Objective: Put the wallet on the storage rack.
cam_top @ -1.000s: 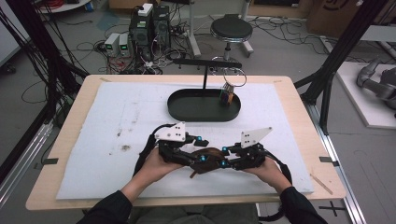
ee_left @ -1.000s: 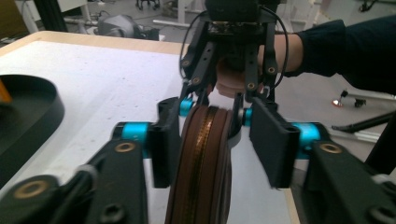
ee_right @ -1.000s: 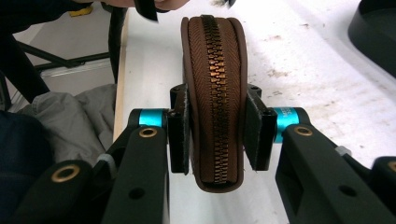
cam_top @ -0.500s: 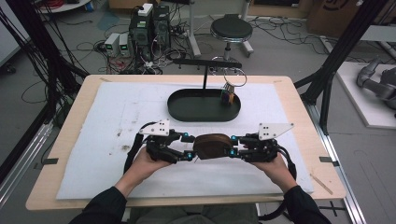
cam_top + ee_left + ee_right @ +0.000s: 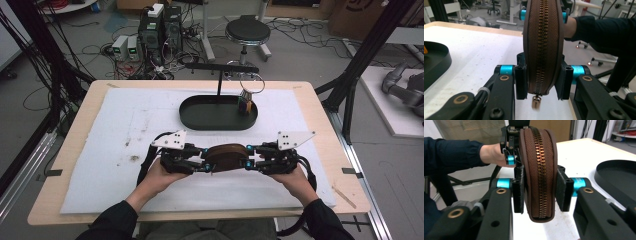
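A brown oval zip case (image 5: 227,156) hangs level above the white mat, held end to end between my two grippers. My left gripper (image 5: 207,165) has just been closing, and its pads press both flat sides of the case (image 5: 541,50), whose brass zip runs up the middle with the pull (image 5: 536,102) dangling below. My right gripper (image 5: 248,161) grips the other end. Its jaws have just been opening a little, with the case (image 5: 539,177) still between the pads and touching them. The opposite hand shows behind the case in each gripper view.
A black oval tray (image 5: 200,117) lies beyond the case on the white mat (image 5: 100,130). It carries a T-shaped stand (image 5: 220,67) with a ring and a small dark object (image 5: 245,106) at its right end. The wooden table edge (image 5: 200,220) runs close to the person.
The two grippers have drawn apart from a huddled, angled pose into one straight line. The case now spans the gap between them, a little higher than before.
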